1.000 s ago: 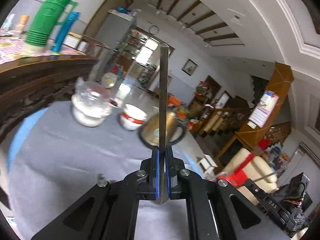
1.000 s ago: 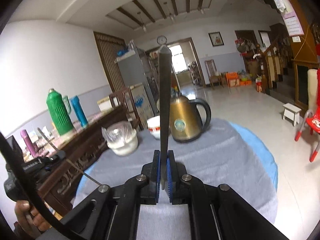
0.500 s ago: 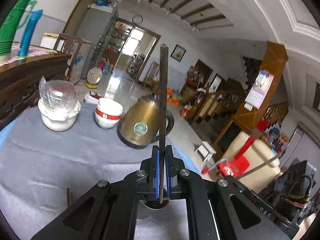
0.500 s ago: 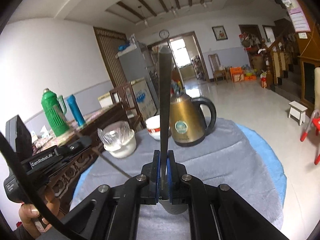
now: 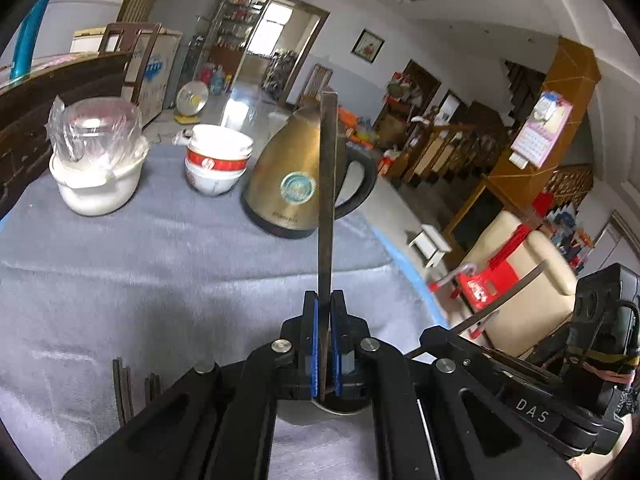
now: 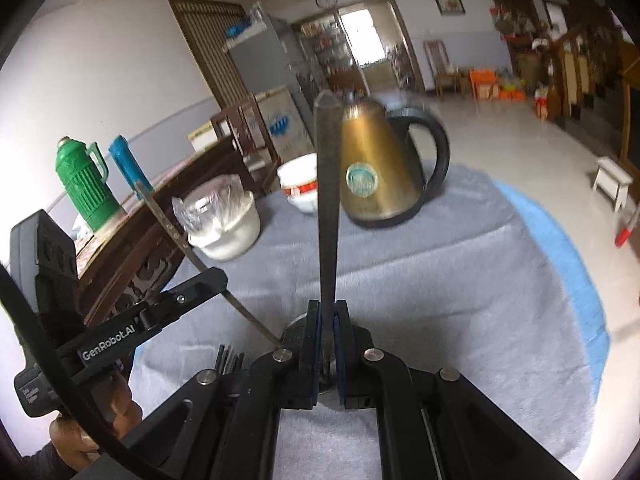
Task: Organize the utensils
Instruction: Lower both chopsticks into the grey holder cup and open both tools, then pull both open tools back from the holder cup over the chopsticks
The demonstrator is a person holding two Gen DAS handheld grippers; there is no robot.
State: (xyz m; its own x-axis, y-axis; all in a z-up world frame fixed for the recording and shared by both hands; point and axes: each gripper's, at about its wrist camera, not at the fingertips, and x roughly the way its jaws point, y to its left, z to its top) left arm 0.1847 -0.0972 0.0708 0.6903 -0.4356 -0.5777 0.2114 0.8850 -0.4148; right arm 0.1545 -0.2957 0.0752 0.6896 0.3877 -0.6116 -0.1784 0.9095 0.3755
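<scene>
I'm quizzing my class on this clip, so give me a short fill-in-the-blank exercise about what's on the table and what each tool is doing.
1. Each tool, left and right, is shut on a thin metal ____.
2. The kettle on the grey cloth is ____ in colour.
3. The bowl beside the kettle has a ____ band.
4. The white pot is covered with clear ____.

Missing words: utensil handle; gold; red; plastic

Light: bright daylight from the doorway [image 5: 280, 28], overexposed.
Glare: sheen on the floor [image 5: 240, 100].
Blur: kettle [image 6: 372, 168] smeared in the right wrist view; left wrist view sharper.
Edges: fisheye bending, black vignette corners.
</scene>
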